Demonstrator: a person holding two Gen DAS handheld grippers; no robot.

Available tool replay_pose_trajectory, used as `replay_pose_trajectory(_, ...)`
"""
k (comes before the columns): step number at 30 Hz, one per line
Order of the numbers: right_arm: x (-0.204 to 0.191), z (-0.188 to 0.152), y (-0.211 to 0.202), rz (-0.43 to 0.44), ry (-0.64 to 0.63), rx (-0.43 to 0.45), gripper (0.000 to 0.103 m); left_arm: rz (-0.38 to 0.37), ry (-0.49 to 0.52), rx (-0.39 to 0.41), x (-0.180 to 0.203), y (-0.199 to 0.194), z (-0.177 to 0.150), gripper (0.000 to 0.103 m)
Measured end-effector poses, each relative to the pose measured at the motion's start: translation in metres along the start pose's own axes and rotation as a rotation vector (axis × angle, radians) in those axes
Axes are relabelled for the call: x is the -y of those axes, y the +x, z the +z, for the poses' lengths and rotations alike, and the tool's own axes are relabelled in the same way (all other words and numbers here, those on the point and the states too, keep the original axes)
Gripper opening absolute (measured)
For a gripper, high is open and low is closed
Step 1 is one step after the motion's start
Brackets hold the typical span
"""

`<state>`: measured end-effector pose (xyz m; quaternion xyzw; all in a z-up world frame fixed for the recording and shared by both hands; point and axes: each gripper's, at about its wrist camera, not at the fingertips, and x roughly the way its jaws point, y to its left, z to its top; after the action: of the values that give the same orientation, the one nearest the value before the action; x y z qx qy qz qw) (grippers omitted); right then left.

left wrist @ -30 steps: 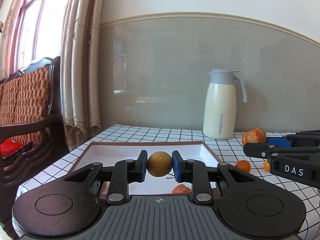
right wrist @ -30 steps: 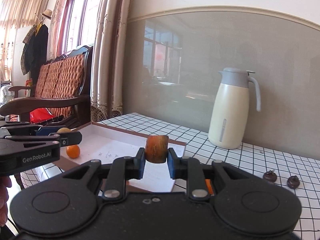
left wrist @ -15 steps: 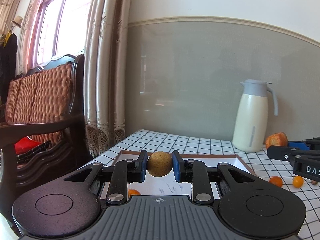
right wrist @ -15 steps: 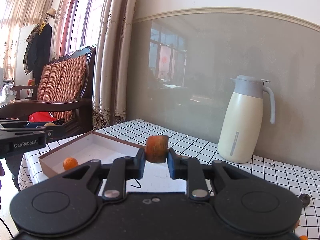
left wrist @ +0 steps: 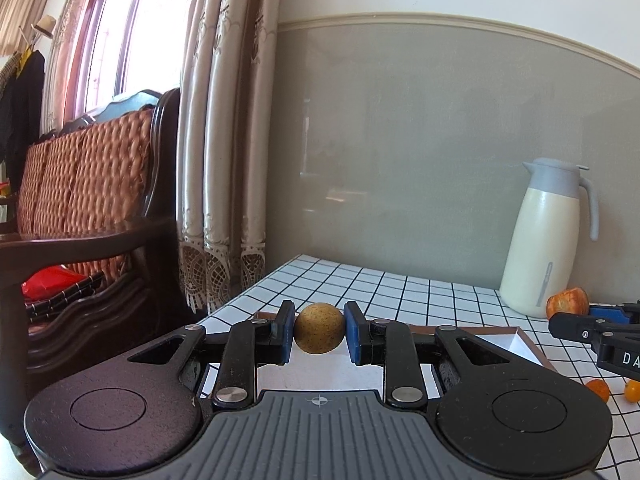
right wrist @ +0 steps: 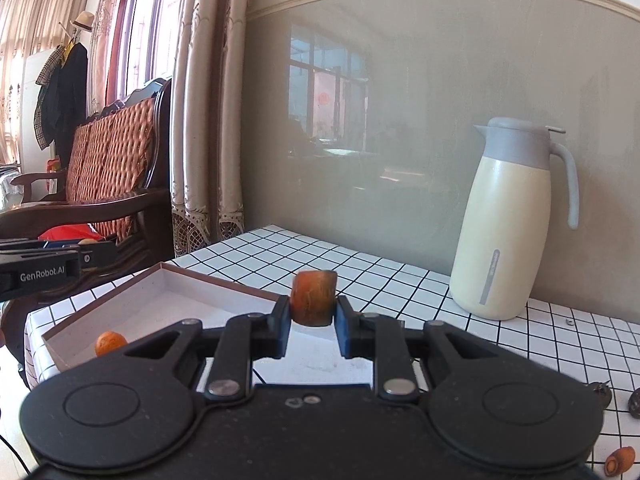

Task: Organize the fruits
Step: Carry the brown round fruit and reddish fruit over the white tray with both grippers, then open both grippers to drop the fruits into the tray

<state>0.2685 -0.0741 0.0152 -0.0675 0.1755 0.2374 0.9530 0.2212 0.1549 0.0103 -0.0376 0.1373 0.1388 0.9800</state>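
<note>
Looks like someone's living room at home. There's a carved wooden sofa [right wrist: 108, 168] with woven orange cushions, long lace-trimmed curtains [right wrist: 200, 120] at a big window [left wrist: 108, 40], coats [right wrist: 64, 96] and a hat [right wrist: 82, 21] on a rack, and a table [right wrist: 320, 256] with a checked cloth and a cream thermos jug [right wrist: 508, 220] on it.

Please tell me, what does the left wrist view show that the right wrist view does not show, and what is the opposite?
Only the left wrist view: the left tool shut on a round brownish fruit, and two small orange fruits on the table.

Only the right wrist view: the right tool shut on an orange-brown fruit piece, a small orange fruit inside the box, and dark fruits at the right.

Both: the cream jug, the checked table, the box, the curtain.
</note>
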Motion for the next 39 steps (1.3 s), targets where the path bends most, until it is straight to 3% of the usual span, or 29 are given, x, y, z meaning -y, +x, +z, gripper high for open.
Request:
replay_pose_trajectory(15,0.015,0.006,0.044,0.002,0.047,-0.069,0.014,0.014,0.029,-0.059,0.004,0.048,0.009,0.027)
replay_pose_trajectory(20,0.023,0.011,0.057,0.018,0.077,-0.098,0.014,0.063,0.035,-0.071,0.004,0.061,0.010,0.027)
replay_pose_trajectory(27,0.025,0.017,0.076,0.018,0.042,-0.164,0.015,0.050,0.015,-0.086,0.004,0.071,0.012,0.027)
replay_pose_trajectory(28,0.024,0.017,0.077,-0.007,0.014,-0.173,0.026,0.052,0.010,-0.078,0.004,0.071,0.012,0.027)
replay_pose_trajectory(29,0.025,0.017,0.073,-0.051,-0.005,-0.136,0.054,0.063,0.001,-0.063,0.004,0.069,0.011,0.049)
replay_pose_trajectory(30,0.026,0.017,0.068,-0.082,-0.003,-0.090,0.073,0.083,-0.004,-0.044,0.003,0.066,0.011,0.089)
replay_pose_trajectory(31,0.029,0.017,0.062,-0.099,0.012,-0.048,0.090,0.101,-0.004,-0.005,0.003,0.061,0.011,0.098)
replay_pose_trajectory(32,0.032,0.018,0.059,-0.110,0.024,-0.031,0.089,0.115,0.003,0.025,0.004,0.056,0.012,0.098)
replay_pose_trajectory(35,0.038,0.018,0.056,-0.120,0.033,-0.014,0.095,0.108,-0.001,0.038,0.004,0.050,0.013,0.098)
replay_pose_trajectory(39,0.041,0.015,0.053,-0.125,0.044,-0.014,0.095,0.105,0.017,0.031,0.005,0.046,0.008,0.099)
